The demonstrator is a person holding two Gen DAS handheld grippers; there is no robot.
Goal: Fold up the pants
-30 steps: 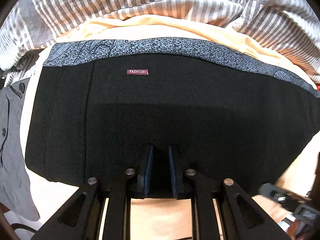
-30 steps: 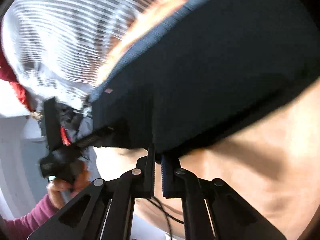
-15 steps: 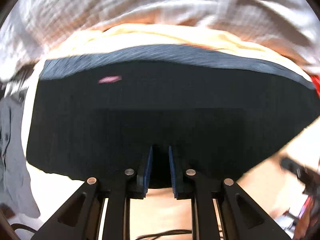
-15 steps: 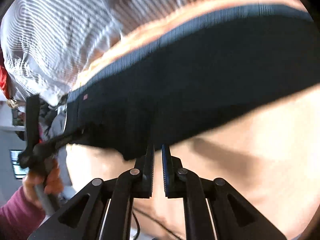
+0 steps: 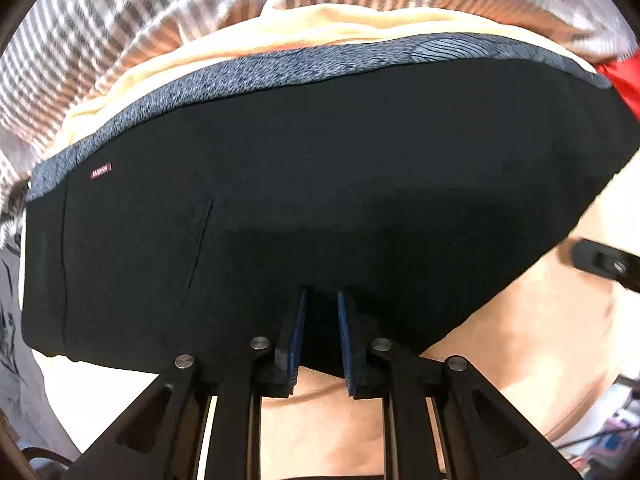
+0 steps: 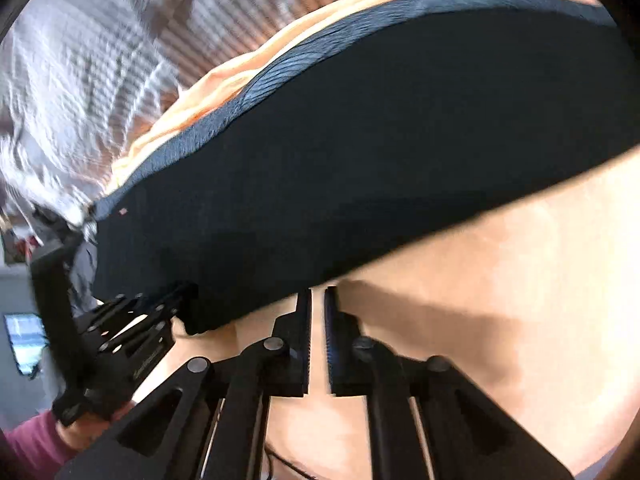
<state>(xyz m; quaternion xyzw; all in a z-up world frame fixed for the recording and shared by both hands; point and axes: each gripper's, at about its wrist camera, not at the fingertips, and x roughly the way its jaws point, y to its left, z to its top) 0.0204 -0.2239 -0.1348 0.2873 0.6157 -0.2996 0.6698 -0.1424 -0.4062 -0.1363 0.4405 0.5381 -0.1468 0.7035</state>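
Observation:
The black pants (image 5: pixel 320 184) lie folded flat on a peach sheet, with a grey-blue patterned waistband (image 5: pixel 248 76) along the far edge and a small red label (image 5: pixel 100 171) at the left. My left gripper (image 5: pixel 321 300) is shut on the near hem of the pants. In the right wrist view the pants (image 6: pixel 360 152) fill the middle. My right gripper (image 6: pixel 318 294) is nearly closed and empty, just off the pants' near edge over the sheet. The left gripper (image 6: pixel 176 300) shows there at the left, clamped on the hem.
A grey and white striped blanket (image 5: pixel 120 20) is bunched beyond the pants. A grey garment (image 5: pixel 12 320) lies at the left edge and red cloth (image 5: pixel 624 80) at the far right. The peach sheet (image 6: pixel 500 320) spreads to the right.
My right gripper has let go of the pants' edge and drawn back off it onto the sheet. My left gripper keeps its grip and has shifted right along the hem.

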